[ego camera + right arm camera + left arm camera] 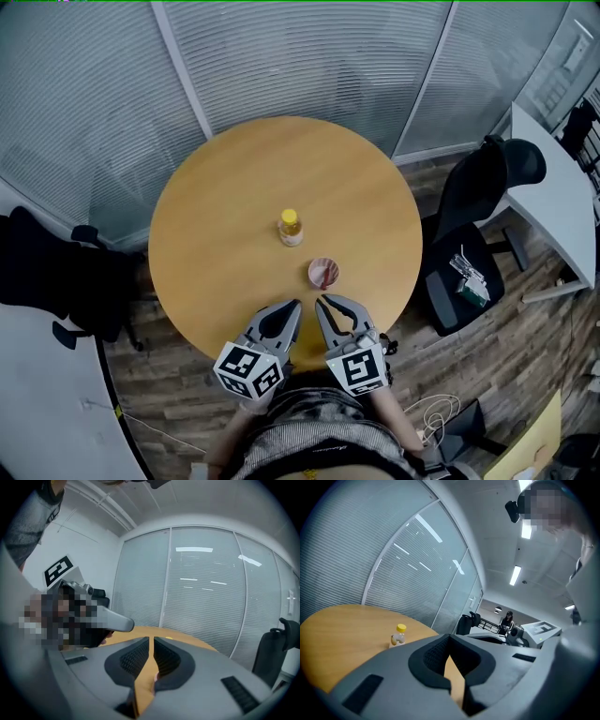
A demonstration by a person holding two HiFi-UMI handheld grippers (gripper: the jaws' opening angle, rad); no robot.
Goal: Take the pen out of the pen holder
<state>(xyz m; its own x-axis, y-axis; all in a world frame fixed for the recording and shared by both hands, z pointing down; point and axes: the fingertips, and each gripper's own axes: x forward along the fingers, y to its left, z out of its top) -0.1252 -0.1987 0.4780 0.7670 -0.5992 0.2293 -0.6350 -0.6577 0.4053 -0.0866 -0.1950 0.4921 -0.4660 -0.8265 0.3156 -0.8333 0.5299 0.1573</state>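
Not started: left gripper and right gripper clenched empty. The holder sits just ahead of right; open, reach forward.

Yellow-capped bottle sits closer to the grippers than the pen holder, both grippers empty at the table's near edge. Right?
Wrong on the order. The pen holder is the closer one, just ahead of the right gripper. The yellow-capped bottle stands beyond it, about mid-table. The head view shows this. The rest holds: the right gripper and the left gripper are both empty at the table's near edge.
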